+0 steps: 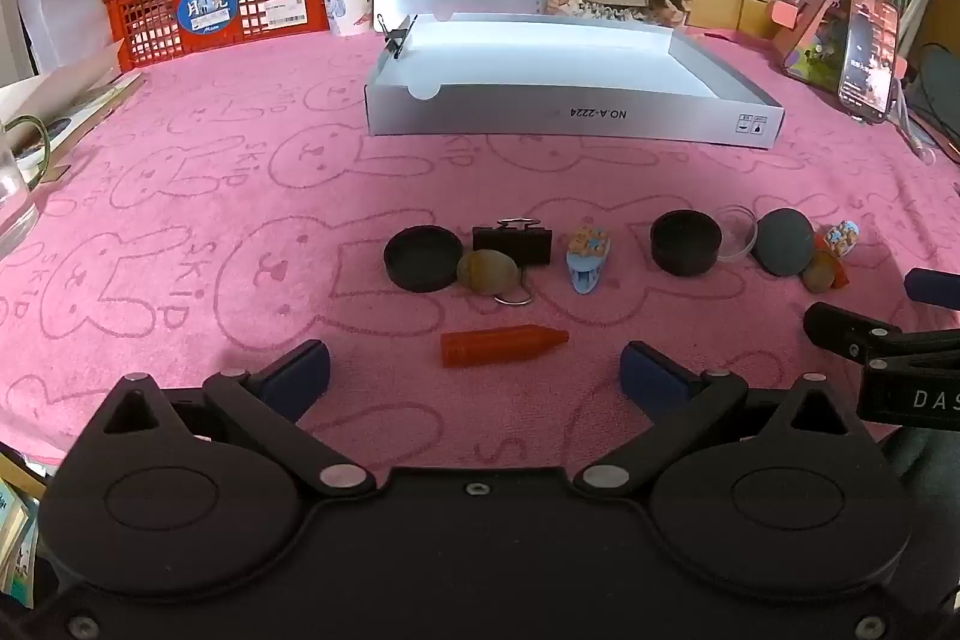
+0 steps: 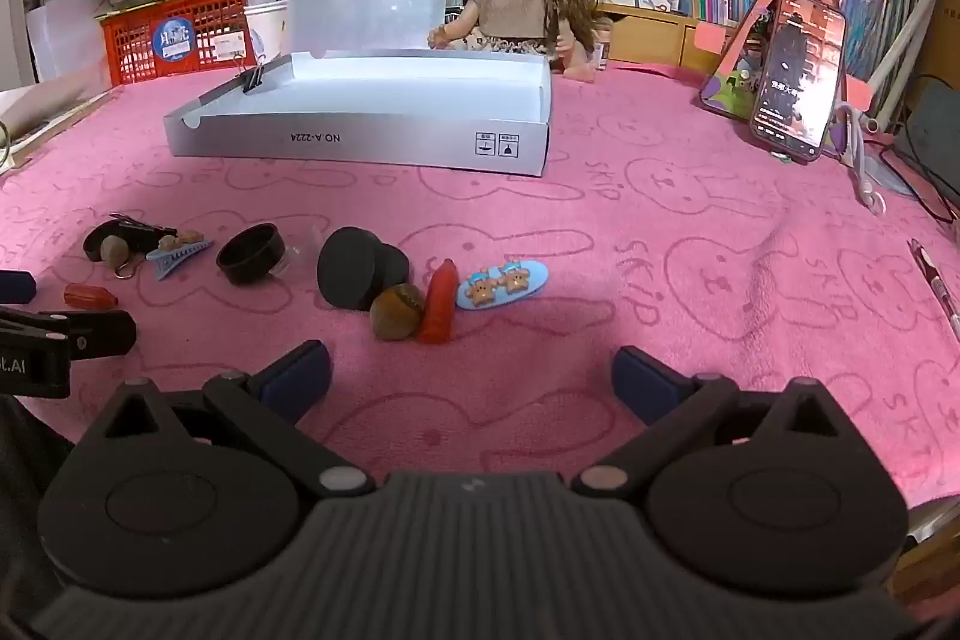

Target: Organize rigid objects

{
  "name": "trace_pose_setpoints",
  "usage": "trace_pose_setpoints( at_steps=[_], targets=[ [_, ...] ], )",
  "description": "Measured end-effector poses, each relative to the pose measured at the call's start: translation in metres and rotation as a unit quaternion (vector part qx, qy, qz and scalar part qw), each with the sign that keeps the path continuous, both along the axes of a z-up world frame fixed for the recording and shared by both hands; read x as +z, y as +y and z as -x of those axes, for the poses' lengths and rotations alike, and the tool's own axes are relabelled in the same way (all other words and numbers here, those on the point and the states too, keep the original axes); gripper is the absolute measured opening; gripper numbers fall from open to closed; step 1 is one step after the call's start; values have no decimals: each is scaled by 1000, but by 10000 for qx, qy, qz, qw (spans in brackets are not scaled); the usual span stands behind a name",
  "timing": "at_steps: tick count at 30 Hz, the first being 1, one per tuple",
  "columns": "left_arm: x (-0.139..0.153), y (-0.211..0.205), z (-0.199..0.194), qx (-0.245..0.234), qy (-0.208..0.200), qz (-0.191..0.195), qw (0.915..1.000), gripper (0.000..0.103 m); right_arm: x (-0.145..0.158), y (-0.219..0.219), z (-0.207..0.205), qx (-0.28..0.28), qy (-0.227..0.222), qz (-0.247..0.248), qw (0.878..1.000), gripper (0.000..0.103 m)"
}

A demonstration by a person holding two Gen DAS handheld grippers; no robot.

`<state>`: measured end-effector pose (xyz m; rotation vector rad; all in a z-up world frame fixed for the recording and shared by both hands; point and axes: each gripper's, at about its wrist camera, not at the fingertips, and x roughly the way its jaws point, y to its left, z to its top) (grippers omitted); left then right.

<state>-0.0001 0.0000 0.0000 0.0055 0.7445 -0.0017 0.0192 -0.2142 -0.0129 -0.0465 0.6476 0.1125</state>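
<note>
While both tongs hang over the pink towel (image 1: 180, 196), nothing is picked up yet. The left tongs (image 1: 474, 370) are spread wide and empty, with an orange cap (image 1: 501, 345) lying just in front. The right tongs (image 2: 471, 370) are spread wide and empty too, near a brown stone (image 2: 395, 311), a red cap (image 2: 439, 301) and a blue hair clip (image 2: 503, 283). More little things sit in a row, and the gray box (image 1: 570, 112) waits behind them, well apart. I think the round stone could roll away if pinched off-center. The red cap touches the stone, so grabbing one might knock the other.
</note>
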Motion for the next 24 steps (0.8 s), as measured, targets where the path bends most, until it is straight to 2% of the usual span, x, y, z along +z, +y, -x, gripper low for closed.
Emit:
trace_pose_setpoints(
  at_steps=[24],
  targets=[
    [0, 0, 0, 1, 21, -5, 10000, 103, 0, -1, -1, 3, 45, 3, 10000, 103]
  ],
)
